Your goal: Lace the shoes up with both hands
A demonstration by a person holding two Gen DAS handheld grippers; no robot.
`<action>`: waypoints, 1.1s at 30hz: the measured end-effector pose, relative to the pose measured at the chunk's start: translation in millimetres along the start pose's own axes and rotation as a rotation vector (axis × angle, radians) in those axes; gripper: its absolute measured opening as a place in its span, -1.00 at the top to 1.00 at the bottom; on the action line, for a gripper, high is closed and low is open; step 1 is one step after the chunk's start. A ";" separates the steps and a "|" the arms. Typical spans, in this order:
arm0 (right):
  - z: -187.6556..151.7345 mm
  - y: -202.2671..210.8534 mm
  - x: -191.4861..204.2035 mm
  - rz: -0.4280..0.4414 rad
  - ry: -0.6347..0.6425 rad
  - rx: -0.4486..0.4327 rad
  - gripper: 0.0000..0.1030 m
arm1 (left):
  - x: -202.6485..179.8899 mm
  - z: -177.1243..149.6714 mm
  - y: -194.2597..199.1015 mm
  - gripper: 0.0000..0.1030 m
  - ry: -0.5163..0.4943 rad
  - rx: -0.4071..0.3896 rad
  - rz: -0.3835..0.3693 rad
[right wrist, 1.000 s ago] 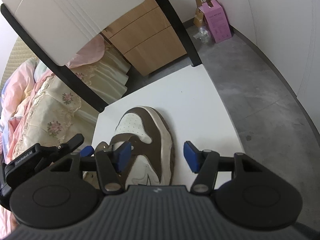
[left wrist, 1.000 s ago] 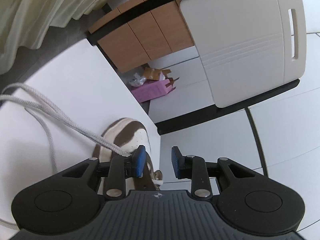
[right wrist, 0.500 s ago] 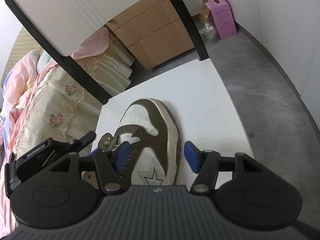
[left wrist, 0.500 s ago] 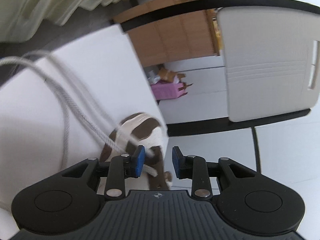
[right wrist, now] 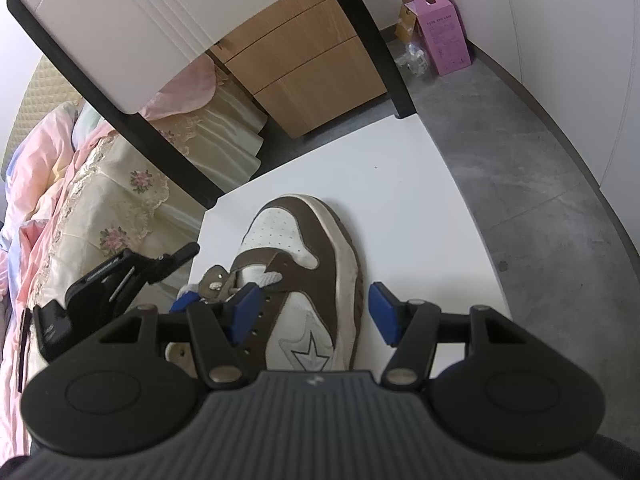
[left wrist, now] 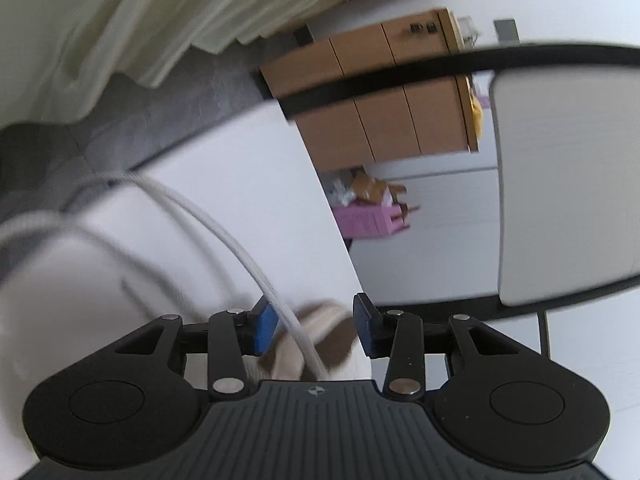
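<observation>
A brown-and-white sneaker lies on a white table, toe toward the table's far edge and near its left edge. The right hand-held gripper hangs over the sneaker's side with its blue pads wide apart, gripping nothing. The left hand-held gripper has just been opening; a pale shoelace runs between its pads, close to the left one, without being pinched. Beyond the table's far edge stand a wooden drawer cabinet and a bed with floral, lace-trimmed covers. A pink box sits on the grey floor by the wall.
</observation>
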State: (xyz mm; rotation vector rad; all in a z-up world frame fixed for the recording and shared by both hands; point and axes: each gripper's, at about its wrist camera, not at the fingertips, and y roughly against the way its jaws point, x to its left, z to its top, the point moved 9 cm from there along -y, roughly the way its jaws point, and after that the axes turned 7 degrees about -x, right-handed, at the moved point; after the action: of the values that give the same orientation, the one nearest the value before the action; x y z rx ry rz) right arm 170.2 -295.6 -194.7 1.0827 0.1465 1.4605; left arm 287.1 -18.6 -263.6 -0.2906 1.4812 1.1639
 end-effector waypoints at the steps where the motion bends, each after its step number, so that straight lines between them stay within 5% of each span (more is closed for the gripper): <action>1: 0.2 0.9 1.3 0.001 0.001 -0.001 -0.19 | -0.1 5.4 -1.7 0.23 -0.014 -0.011 0.005; 9: 4.0 11.3 29.0 0.030 0.037 -0.032 -0.19 | -25.3 38.8 0.6 0.81 -0.043 -0.058 -0.068; 14: 6.5 5.5 75.0 0.130 0.105 -0.065 -0.19 | -58.5 42.2 14.7 0.85 -0.172 -0.063 -0.105; 26: -3.1 -49.7 163.2 0.138 0.554 -0.117 0.08 | -106.0 23.6 46.8 0.91 -0.345 0.041 -0.223; 28: -4.5 -55.6 172.4 0.157 0.597 -0.142 0.24 | -108.1 23.7 46.9 0.91 -0.349 0.034 -0.229; 30: -4.2 -56.7 178.6 0.187 0.604 -0.175 0.84 | -109.8 25.7 46.1 0.91 -0.342 0.028 -0.239; 33: -2.6 -50.8 180.6 0.244 0.552 -0.201 0.92 | -108.3 30.8 46.1 0.91 -0.302 0.021 -0.248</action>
State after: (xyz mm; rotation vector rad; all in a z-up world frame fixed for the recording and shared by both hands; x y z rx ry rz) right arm 239.1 -131.3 -136.2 0.5266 0.2565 1.9268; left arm 304.3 -18.3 -143.2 -0.2632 1.1563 0.9462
